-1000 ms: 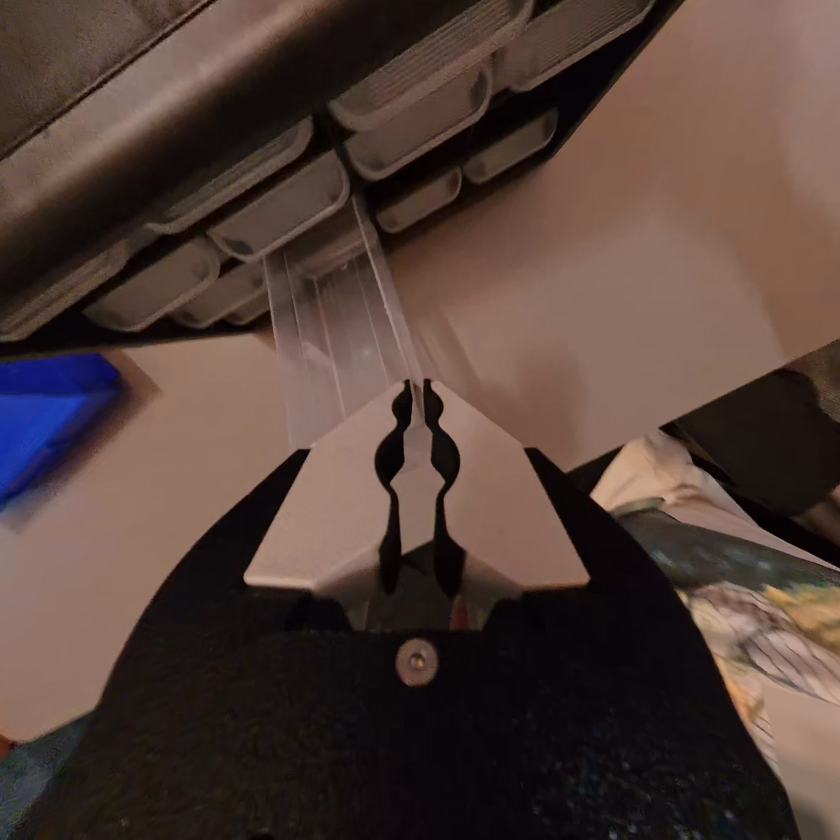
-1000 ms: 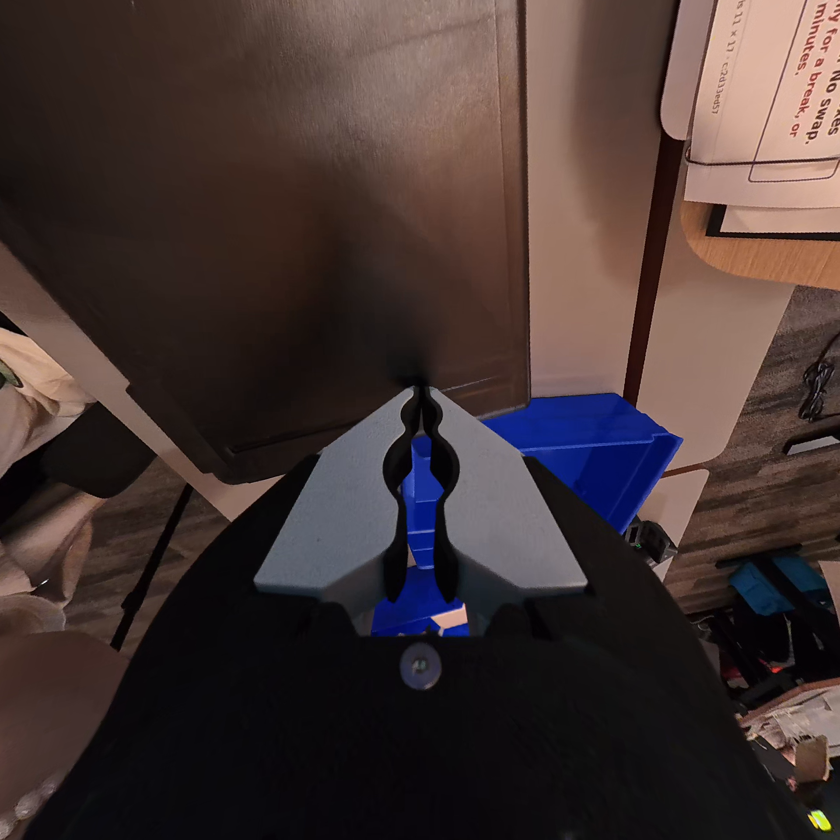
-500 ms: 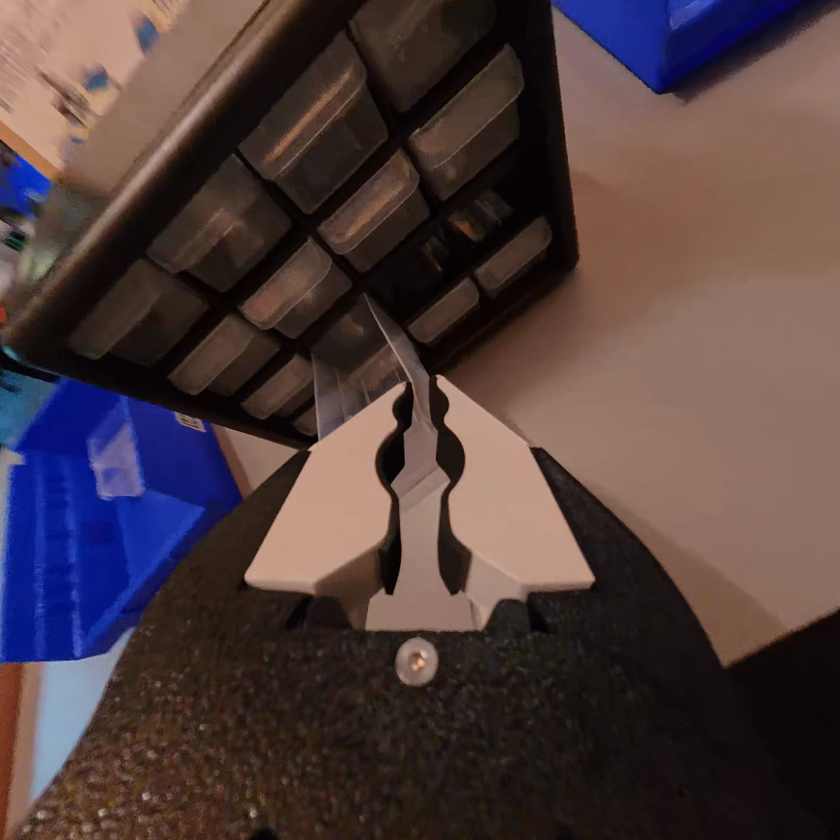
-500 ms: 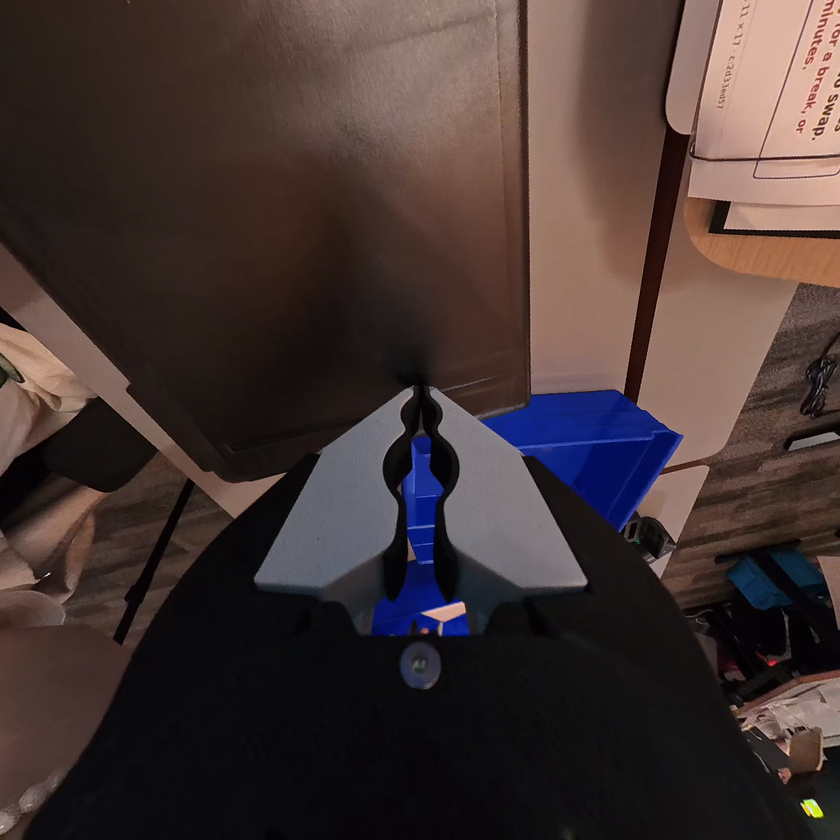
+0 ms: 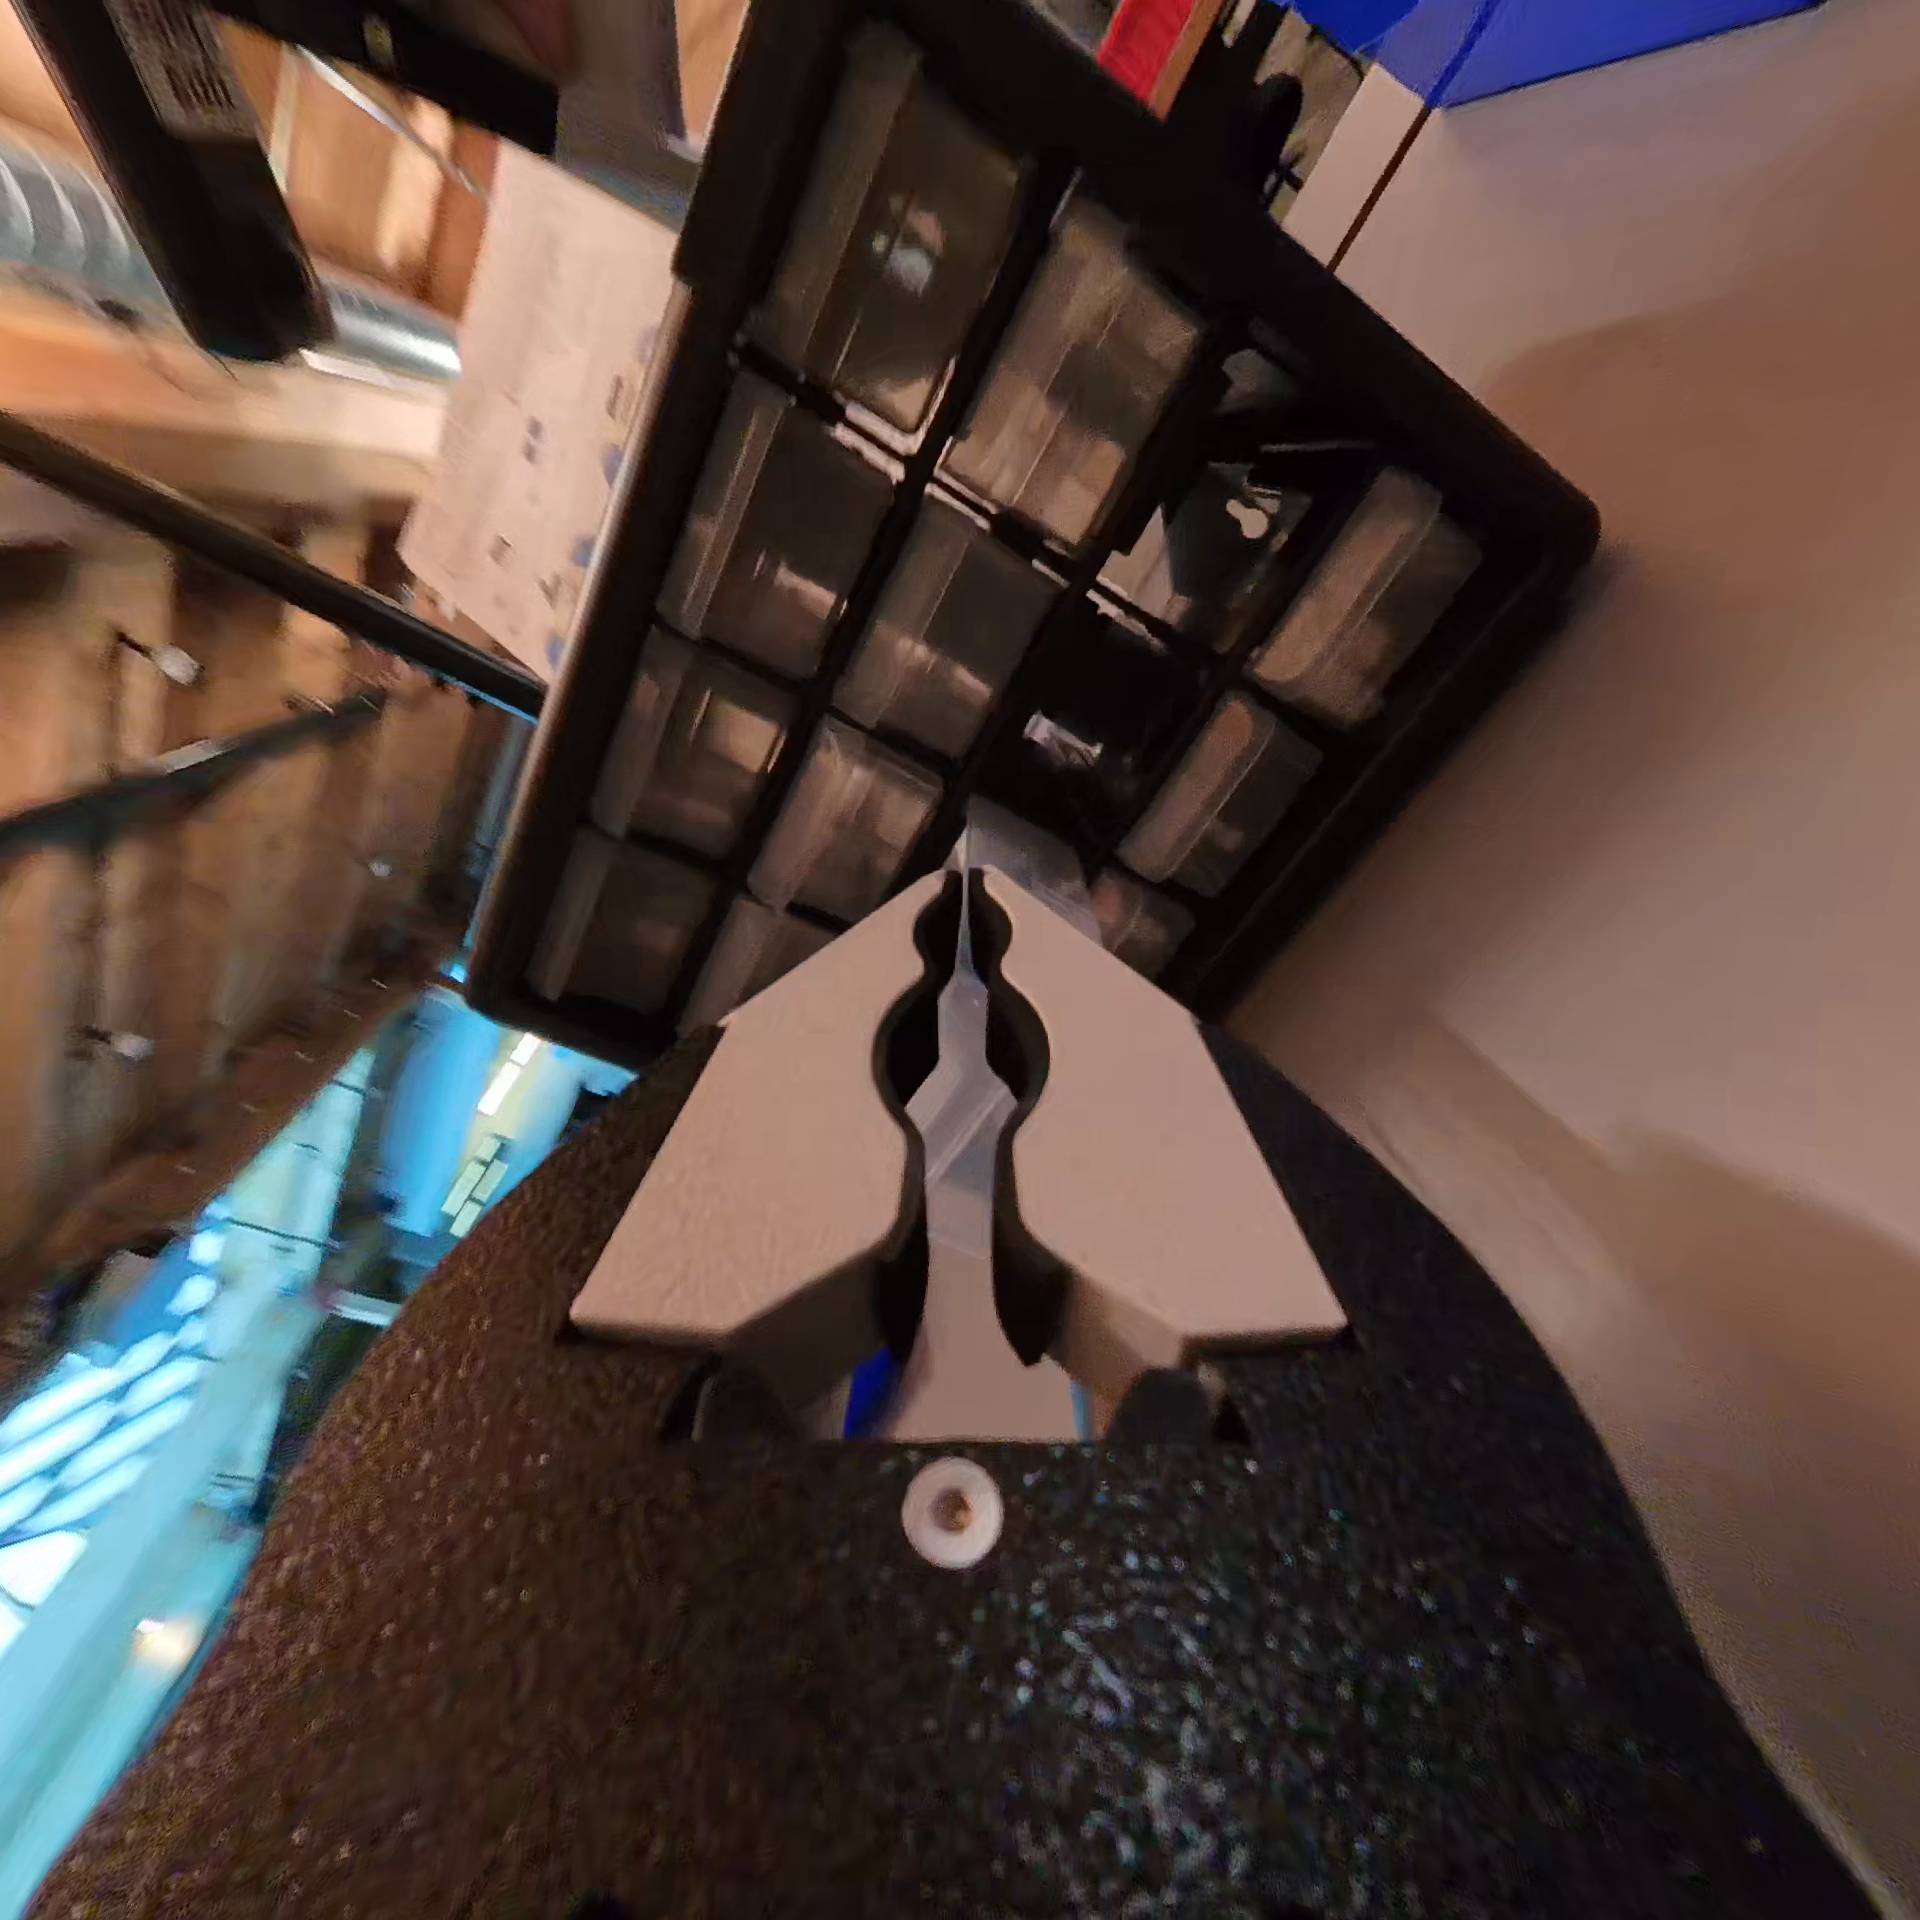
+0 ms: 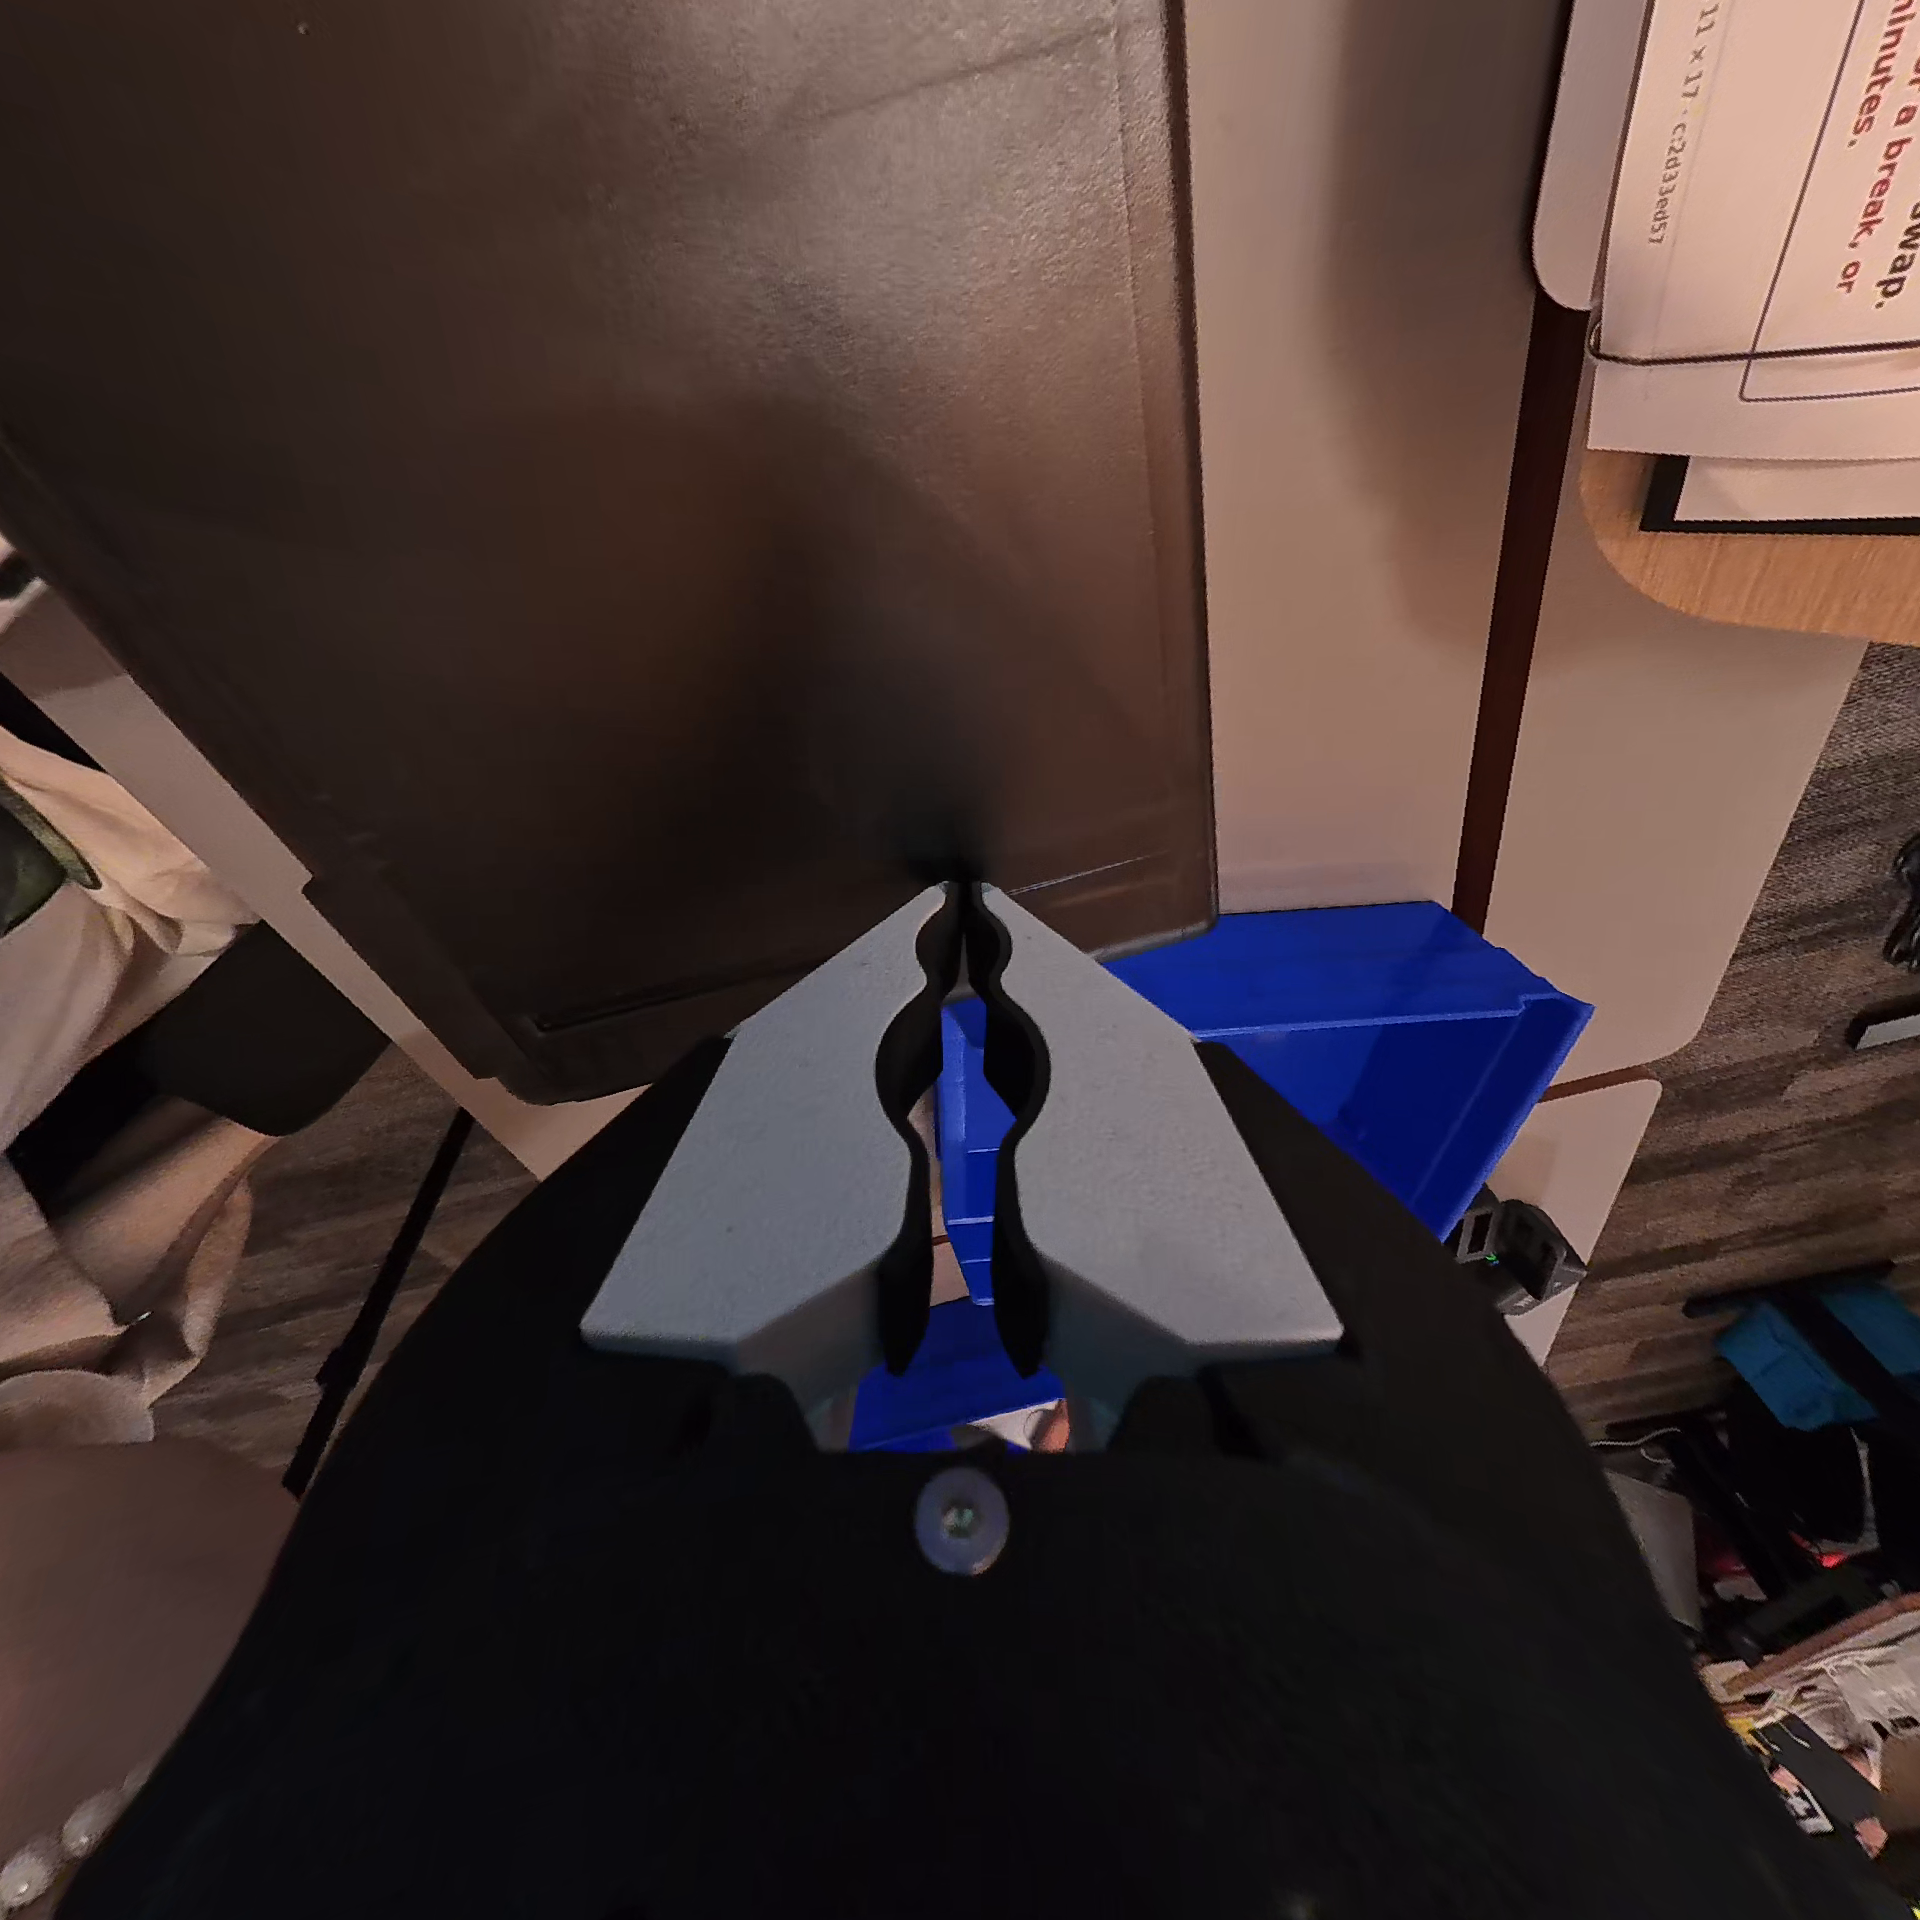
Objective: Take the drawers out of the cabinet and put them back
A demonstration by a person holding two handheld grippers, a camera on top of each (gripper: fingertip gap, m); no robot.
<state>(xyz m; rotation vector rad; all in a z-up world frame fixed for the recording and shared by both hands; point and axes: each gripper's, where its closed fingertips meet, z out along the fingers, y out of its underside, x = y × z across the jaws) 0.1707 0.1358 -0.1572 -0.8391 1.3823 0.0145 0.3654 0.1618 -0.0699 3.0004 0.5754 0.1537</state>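
Note:
A black cabinet (image 5: 1538, 540) of small clear drawers stands on the pale table (image 5: 1662, 831); several slots hold drawers, and at least two in the third column look empty (image 5: 1236, 520). My left gripper (image 5: 961, 883) is shut on the wall of a clear drawer (image 5: 961, 1132), held in front of the cabinet's lower rows. The drawer's far end (image 5: 1039, 862) shows just past the fingertips. My right gripper (image 6: 958, 894) is shut with its tips pressed against the cabinet's flat black top panel (image 6: 623, 468).
A blue bin (image 6: 1351, 1039) sits on the table behind the cabinet; another blue bin (image 5: 1558, 42) shows at the top right of the left wrist view. Papers (image 6: 1766, 208) hang at the right. A person's pale clothing (image 6: 94, 935) is at the left. Clutter lies on the floor at lower right.
My left gripper has rolled and pulled back with the clear drawer, so the cabinet front now faces it more squarely. The right gripper has stayed pressed on the cabinet top.

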